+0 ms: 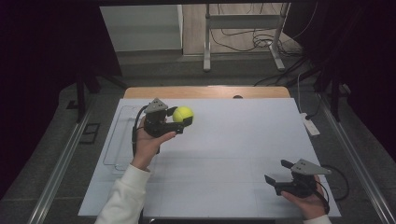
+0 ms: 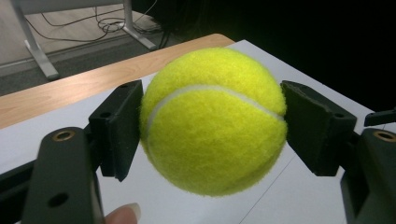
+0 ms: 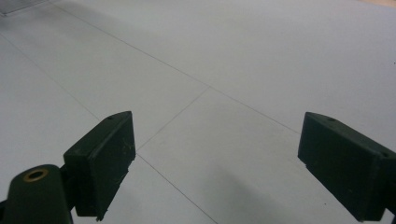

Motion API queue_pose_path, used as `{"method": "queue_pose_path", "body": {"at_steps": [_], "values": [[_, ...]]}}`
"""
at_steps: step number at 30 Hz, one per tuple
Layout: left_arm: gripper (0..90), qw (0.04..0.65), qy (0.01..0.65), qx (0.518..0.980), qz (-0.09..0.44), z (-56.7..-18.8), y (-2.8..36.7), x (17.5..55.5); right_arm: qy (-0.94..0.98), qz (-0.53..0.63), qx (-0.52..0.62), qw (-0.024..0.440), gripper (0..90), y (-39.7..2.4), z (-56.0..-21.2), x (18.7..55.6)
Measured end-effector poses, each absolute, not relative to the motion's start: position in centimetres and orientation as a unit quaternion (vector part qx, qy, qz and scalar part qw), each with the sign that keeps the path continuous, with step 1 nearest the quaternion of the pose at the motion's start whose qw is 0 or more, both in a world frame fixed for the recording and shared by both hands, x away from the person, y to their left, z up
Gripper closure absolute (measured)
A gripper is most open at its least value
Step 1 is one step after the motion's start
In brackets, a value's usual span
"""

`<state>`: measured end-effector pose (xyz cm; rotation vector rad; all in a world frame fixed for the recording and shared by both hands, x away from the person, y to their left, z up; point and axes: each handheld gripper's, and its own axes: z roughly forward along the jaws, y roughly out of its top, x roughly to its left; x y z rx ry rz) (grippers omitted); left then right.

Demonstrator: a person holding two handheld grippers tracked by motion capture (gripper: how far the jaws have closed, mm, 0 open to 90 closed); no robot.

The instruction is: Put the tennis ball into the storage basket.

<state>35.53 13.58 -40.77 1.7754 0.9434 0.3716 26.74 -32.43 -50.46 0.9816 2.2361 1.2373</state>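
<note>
left gripper: clamps tennis ball, raised | right gripper: wide apart, empty

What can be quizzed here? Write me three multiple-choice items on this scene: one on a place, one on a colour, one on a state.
1. Where is the tennis ball?
A. Between the left tool's jaws
B. Lying in the clear tray
C. On the floor

2. What colour is the ball?
A. Red
B. Yellow-green
C. Blue

3. How does the right tool stand?
A. Shut on a ball
B. Shut on a cloth
C. Open, holding nothing

Answers:
1. A: in the left gripper view both pads press the ball's sides, and in the high view the left tool holds it above the white table, right of the tray.
2. B: the felt is bright yellow-green with a white seam.
3. C: the right gripper view shows its jaws wide apart over bare table.
</note>
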Motion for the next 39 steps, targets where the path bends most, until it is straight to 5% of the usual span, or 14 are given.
{"method": "queue_pose_path", "body": {"at_steps": [39], "values": [[26.9,0.519,0.435,0.713,0.180,-40.9,17.1,36.4,0.800,0.441,0.352,0.203,11.6,-32.5,-50.4,26.7]]}}
